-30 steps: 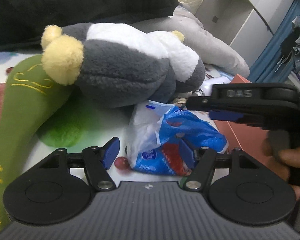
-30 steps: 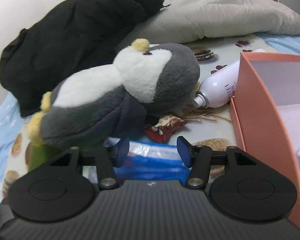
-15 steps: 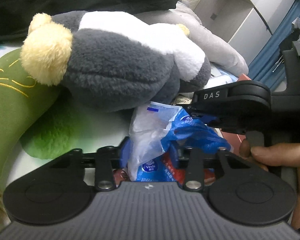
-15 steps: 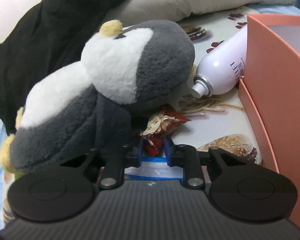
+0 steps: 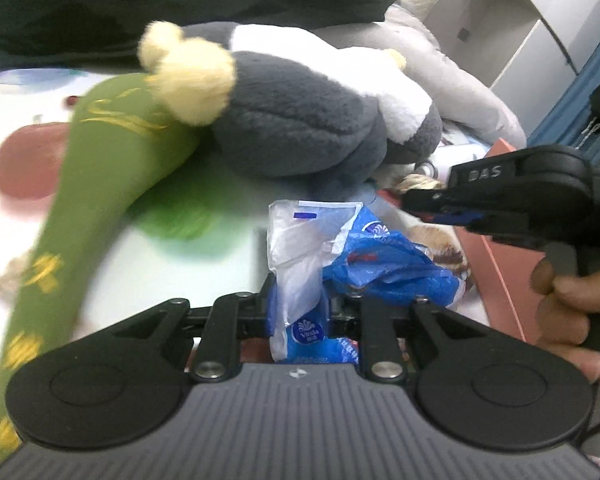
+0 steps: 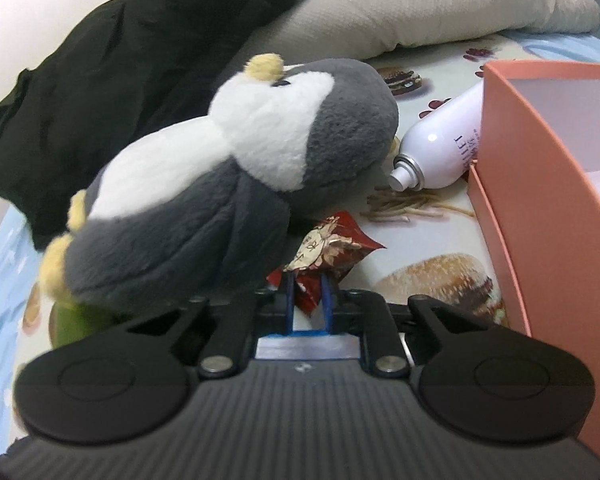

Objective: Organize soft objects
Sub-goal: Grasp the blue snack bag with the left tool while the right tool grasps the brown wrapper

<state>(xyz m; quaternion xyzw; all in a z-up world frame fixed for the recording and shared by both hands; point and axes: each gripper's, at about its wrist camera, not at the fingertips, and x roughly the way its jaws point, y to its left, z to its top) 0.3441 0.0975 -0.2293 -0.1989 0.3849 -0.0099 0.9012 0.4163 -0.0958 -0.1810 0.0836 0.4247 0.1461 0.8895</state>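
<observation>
Both grippers have just been closing. The left gripper point(image 5: 300, 312) now pinches the blue tissue pack point(image 5: 340, 272) on the bed. The right gripper point(image 6: 308, 300) pinches the red snack wrapper point(image 6: 328, 248) beside the penguin plush point(image 6: 228, 184). Both look ready to lift.

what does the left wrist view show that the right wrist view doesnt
Only the left wrist view shows the blue and white tissue pack pinched in the left gripper, whose jaws have just been closing, the long green plush, the right gripper from the side, and a hand.

Only the right wrist view shows the white spray bottle, and the red snack packet between the right gripper's just-closed jaws.

Both show the grey penguin plush, the pink box and the black clothing.
</observation>
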